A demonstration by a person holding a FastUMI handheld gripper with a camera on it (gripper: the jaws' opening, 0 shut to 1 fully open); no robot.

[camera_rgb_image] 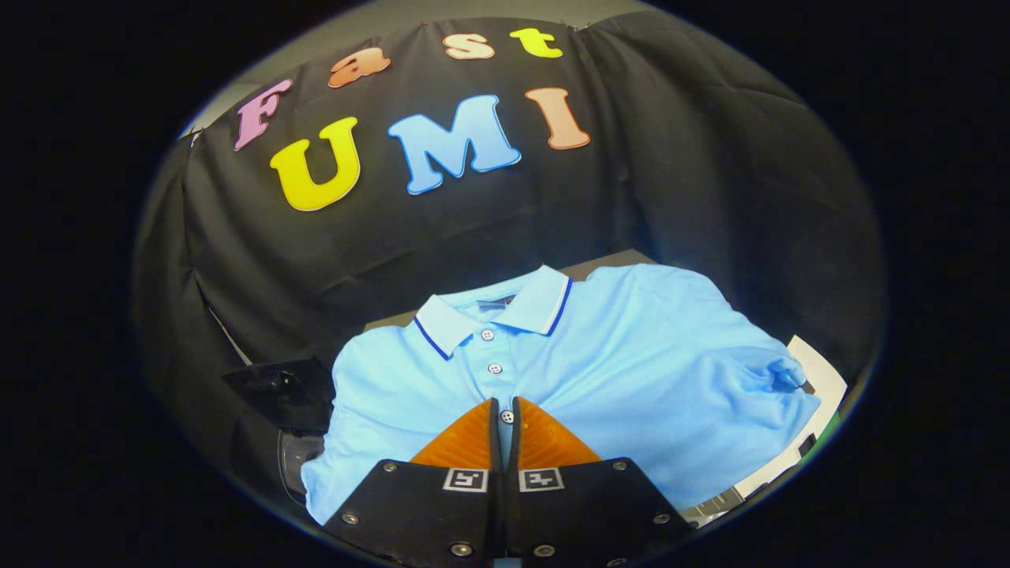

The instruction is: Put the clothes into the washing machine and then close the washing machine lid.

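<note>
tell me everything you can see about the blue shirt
The polo shirt is light blue knit-looking fabric with a white collar edged in dark blue and a buttoned placket. It lies spread front-up on a table, collar toward the booth wall, one sleeve bunched. The tool has its fingers nearly together at the placket's lowest button; whether they pinch fabric is unclear.

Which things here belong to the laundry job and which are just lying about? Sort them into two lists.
Belongs to the job:
- light blue polo shirt with white, navy-edged collar, spread flat
- gripper, fingers nearly closed at the shirt's button placket; grip uncertain

Just lying about:
- black object beside the shirt's sleeve
- white board past the other sleeve
</note>
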